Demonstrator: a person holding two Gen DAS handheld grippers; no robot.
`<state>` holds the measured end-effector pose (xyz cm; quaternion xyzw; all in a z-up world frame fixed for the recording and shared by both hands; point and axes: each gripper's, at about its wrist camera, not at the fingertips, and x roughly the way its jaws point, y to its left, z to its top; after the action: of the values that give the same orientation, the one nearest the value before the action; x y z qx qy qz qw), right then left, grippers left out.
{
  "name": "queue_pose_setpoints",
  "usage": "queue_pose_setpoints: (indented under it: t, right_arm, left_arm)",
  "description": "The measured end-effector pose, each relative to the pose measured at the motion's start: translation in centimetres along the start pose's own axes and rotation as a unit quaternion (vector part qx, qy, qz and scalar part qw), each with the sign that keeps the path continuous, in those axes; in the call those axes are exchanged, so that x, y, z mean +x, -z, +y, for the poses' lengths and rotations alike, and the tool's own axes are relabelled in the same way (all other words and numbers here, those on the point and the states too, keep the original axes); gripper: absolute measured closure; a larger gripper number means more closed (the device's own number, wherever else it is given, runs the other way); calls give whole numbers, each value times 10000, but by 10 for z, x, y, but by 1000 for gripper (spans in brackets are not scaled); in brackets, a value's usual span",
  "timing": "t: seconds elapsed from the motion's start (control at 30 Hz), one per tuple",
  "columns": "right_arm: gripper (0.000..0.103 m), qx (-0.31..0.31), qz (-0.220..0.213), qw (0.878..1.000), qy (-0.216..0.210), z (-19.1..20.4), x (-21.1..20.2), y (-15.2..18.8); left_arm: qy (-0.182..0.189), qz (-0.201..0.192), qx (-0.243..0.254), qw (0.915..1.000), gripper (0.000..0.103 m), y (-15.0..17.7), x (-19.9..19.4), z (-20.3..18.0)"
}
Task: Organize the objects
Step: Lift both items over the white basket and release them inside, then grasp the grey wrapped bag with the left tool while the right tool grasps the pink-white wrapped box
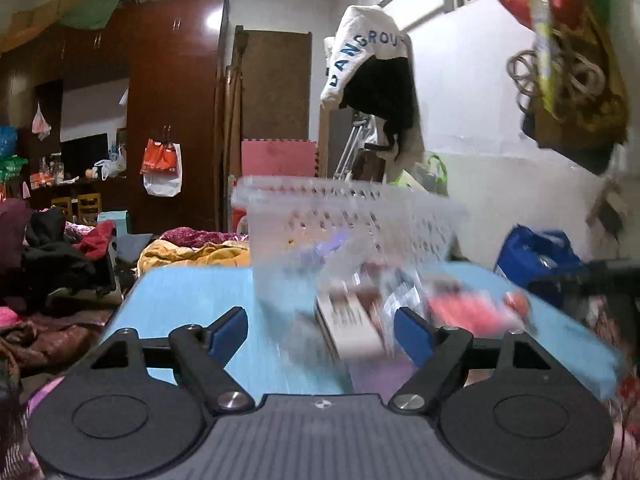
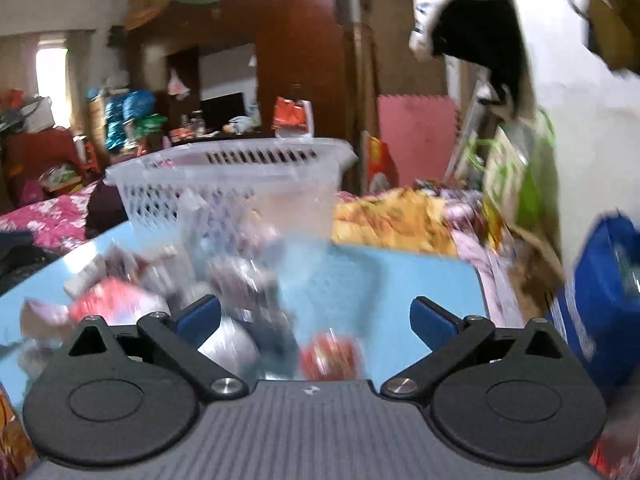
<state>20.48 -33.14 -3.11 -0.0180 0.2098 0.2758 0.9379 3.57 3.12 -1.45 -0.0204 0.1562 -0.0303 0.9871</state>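
Both views heavily motion-blurred. Left tool (image 1: 320, 326) spread, nothing between its blue pads (image 1: 228, 330). Right tool (image 2: 316, 318) spread wide, also pinching nothing.

Blue surface (image 1: 188, 300) carries a white perforated basket (image 1: 352, 208) at its far side. In the right view the basket (image 2: 224, 176) sits upright at the far left of the surface (image 2: 400, 280). Contents cannot be told for sure; through the mesh a purple smear (image 1: 328, 246) shows, unclear if inside or in front.

Loose items lie on the surface in front of the basket, outside it: a flat whitish box (image 1: 348, 328), a red packet (image 1: 468, 312), a small red round thing (image 1: 518, 300). The right view shows the same pile as a red packet (image 2: 108, 300), a grey rounded item (image 2: 230, 348) and a red round thing (image 2: 328, 356) just ahead of the tool, all smeared.

A blue bag (image 1: 536, 256) stands off the surface's right edge, something pale inside, not identifiable. Bedding (image 2: 392, 216) lies behind the surface.
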Motion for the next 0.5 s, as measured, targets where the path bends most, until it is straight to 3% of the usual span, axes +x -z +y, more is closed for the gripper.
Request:
queue_pose_setpoints:
  t: [0.13, 0.33, 0.5]
  right_arm:
    - [0, 614, -152, 9972, -397, -2, -24, 20]
    - [0, -148, -18, 9900, -1401, 60, -52, 49]
    - [1, -672, 198, 9833, -1682, 95, -34, 53]
  left_arm:
    - [280, 178, 152, 9993, 19, 18, -7, -14]
    - [504, 419, 279, 9975, 19, 30, -4, -30]
    - [500, 572, 523, 9957, 19, 42, 2, -41]
